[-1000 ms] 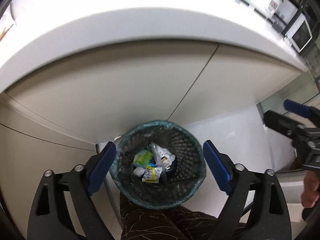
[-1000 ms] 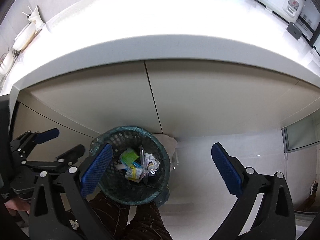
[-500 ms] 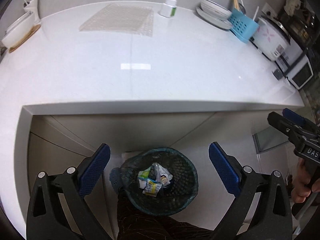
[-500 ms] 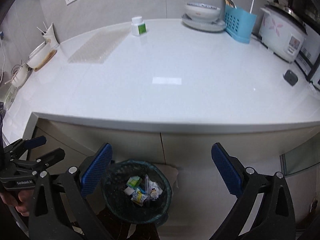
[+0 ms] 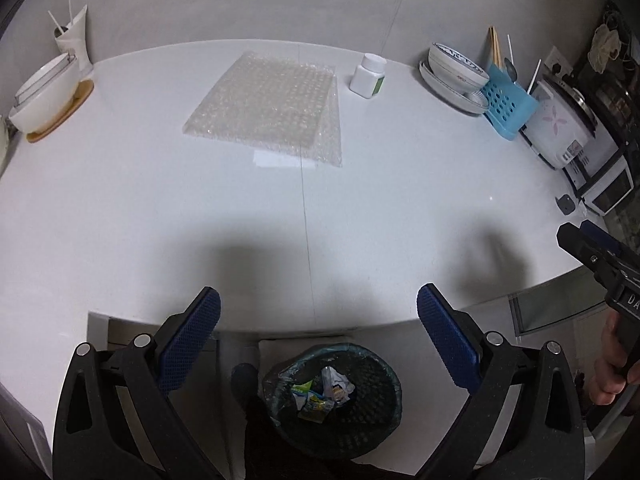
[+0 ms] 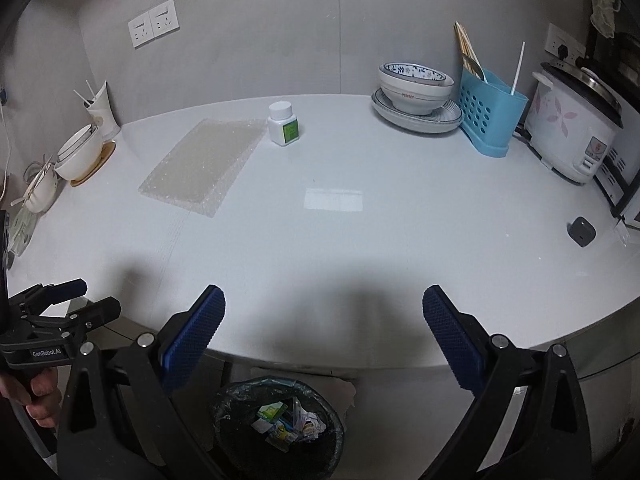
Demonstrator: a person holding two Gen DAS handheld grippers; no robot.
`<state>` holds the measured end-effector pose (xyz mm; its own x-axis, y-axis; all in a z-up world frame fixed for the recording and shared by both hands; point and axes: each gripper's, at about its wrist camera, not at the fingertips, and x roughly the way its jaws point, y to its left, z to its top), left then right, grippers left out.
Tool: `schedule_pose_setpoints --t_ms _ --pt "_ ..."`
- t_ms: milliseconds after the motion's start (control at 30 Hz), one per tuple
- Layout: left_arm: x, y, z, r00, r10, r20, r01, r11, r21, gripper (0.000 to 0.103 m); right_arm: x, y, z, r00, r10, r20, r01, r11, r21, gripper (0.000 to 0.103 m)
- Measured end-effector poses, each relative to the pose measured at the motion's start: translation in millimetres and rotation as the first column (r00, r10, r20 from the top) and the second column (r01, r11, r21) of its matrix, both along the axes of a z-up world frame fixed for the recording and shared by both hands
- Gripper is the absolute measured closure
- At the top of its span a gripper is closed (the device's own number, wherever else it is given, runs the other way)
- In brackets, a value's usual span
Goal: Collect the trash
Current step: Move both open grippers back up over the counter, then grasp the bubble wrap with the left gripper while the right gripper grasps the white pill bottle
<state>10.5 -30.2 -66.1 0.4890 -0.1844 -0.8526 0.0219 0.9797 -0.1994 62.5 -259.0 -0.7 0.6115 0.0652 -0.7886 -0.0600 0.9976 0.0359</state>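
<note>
A dark mesh trash bin stands on the floor under the counter's front edge, holding several crumpled wrappers. On the white counter lie a sheet of bubble wrap and a small white bottle with a green label. My left gripper hangs open above the counter edge with nothing between its blue pads. My right gripper is open too and holds nothing. Each gripper also shows in the other's view, the right gripper and the left gripper.
At the back right stand stacked bowls on a plate, a blue utensil caddy and a rice cooker. White bowls and a cup sit at the far left. A small dark block lies near the right edge.
Both grippers have risen from low over the bin to above counter height, so the countertop and its objects now fill the views. Both stay open and hold nothing.
</note>
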Motion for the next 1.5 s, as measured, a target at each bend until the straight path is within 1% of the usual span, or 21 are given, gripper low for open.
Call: schedule_pose_setpoints --t_ms 67,167,300,533,733,800,967,1067,1267,1367,1400,1500 --pt "13.9 5.0 5.4 1.0 -0.003 -0.004 0.003 1.0 -0.005 0.007 12.7 2.1 3.7 1.0 -0.005 0.003 0.005 1.0 0.003 0.008" --pt "34.1 9.6 12.6 1.0 -0.008 0.002 0.008 1.0 0.017 0.007 31.7 5.8 8.9 1.0 -0.013 0.01 0.013 1.0 0.011 0.008" --pt "60.1 15.8 19.0 1.0 -0.013 0.004 0.013 1.0 0.023 0.008 56.1 9.7 12.2 1.0 -0.023 0.015 0.022 1.0 0.014 0.008" --pt "109.9 25.1 21.9 1.0 -0.028 -0.003 0.028 0.999 0.033 0.008 97.6 15.3 2.0 0.999 -0.039 -0.011 0.039 0.999 0.014 0.008" --pt "150.4 27.7 8.4 0.998 -0.029 -0.047 0.031 0.999 0.041 0.008 132.0 19.8 -5.4 0.998 -0.056 -0.025 0.057 0.998 0.018 0.008" --pt "161.9 30.6 3.6 0.998 -0.03 -0.059 0.032 0.999 0.037 0.009 141.1 18.5 -9.1 0.997 -0.065 -0.031 0.066 0.997 0.036 0.008" --pt "193.5 42.8 -14.8 0.995 -0.024 -0.101 0.028 0.999 0.04 0.009 169.7 17.3 -27.0 0.993 -0.088 -0.077 0.093 0.993 0.066 0.008" --pt "211.9 53.1 -22.9 0.993 -0.013 -0.116 0.017 0.999 0.034 0.009 190.2 25.9 -30.6 0.994 -0.081 -0.073 0.085 0.995 0.057 0.008" --pt "244.9 67.1 -35.2 0.991 0.004 -0.131 0.003 0.999 0.054 0.009 241.2 50.9 -41.0 0.995 -0.063 -0.082 0.066 0.997 0.033 0.008" --pt "265.4 66.5 -42.9 0.99 -0.008 -0.143 0.016 0.998 0.053 0.009 269.6 64.3 -46.9 0.992 -0.072 -0.102 0.073 0.997 0.006 0.008" --pt "273.2 66.0 -46.0 0.989 -0.003 -0.149 0.013 0.998 0.066 0.009 278.5 67.6 -48.4 0.991 -0.077 -0.108 0.078 0.997 0.001 0.008" --pt "289.3 65.3 -53.8 0.986 0.004 -0.167 0.008 0.997 0.07 0.009 299.1 73.5 -53.5 0.987 -0.092 -0.128 0.092 0.996 -0.009 0.008"
